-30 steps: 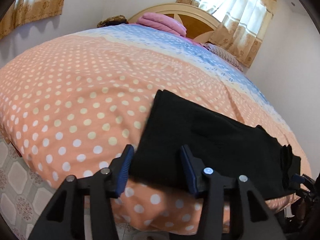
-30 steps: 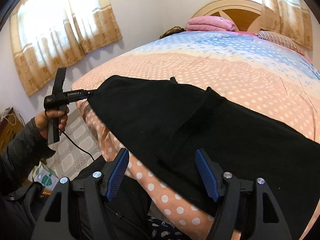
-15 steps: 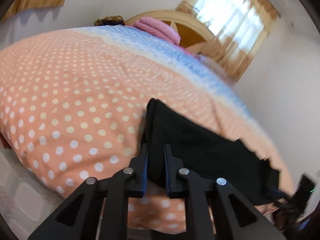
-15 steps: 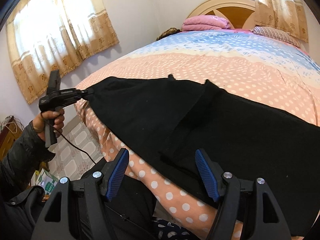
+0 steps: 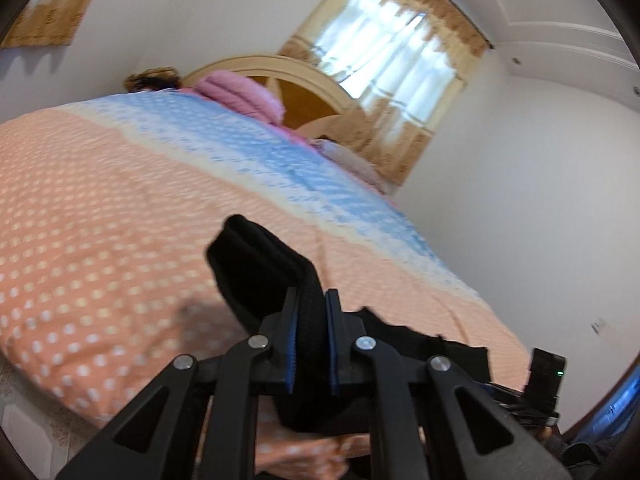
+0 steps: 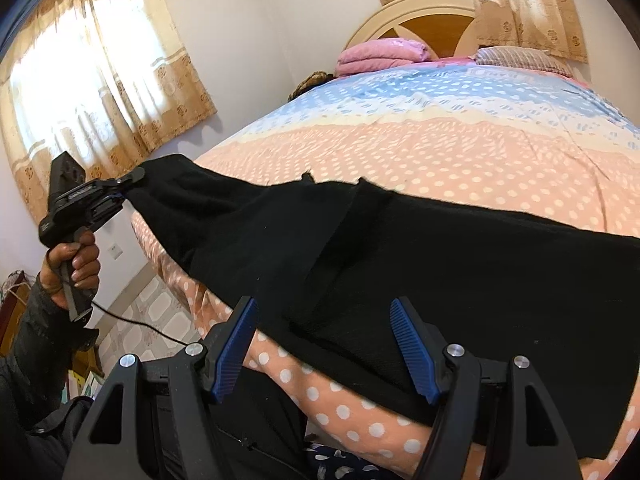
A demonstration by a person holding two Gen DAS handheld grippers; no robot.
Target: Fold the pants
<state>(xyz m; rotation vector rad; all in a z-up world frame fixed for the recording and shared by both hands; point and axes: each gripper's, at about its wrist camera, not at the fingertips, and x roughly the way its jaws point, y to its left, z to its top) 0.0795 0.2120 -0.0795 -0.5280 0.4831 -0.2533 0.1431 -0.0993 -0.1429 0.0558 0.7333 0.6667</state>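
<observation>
The black pants (image 6: 400, 240) lie across the near edge of the bed. My left gripper (image 5: 311, 300) is shut on one end of the pants (image 5: 260, 264) and holds that end lifted off the bedspread. It also shows in the right wrist view (image 6: 132, 178), at the far left, pinching the raised cloth. My right gripper (image 6: 324, 312) is open, its blue pads either side of the pants' near edge, not touching it that I can tell.
The bed has an orange polka-dot and blue bedspread (image 6: 460, 144). Folded pink blankets (image 6: 380, 54) and a pillow (image 6: 520, 58) lie by the wooden headboard (image 5: 304, 92). Curtained windows (image 6: 92, 80) are on the walls. Tiled floor (image 6: 156, 312) shows at the left.
My left gripper closed on the end of the pants and raised it off the bed. My right gripper stayed open and hardly moved.
</observation>
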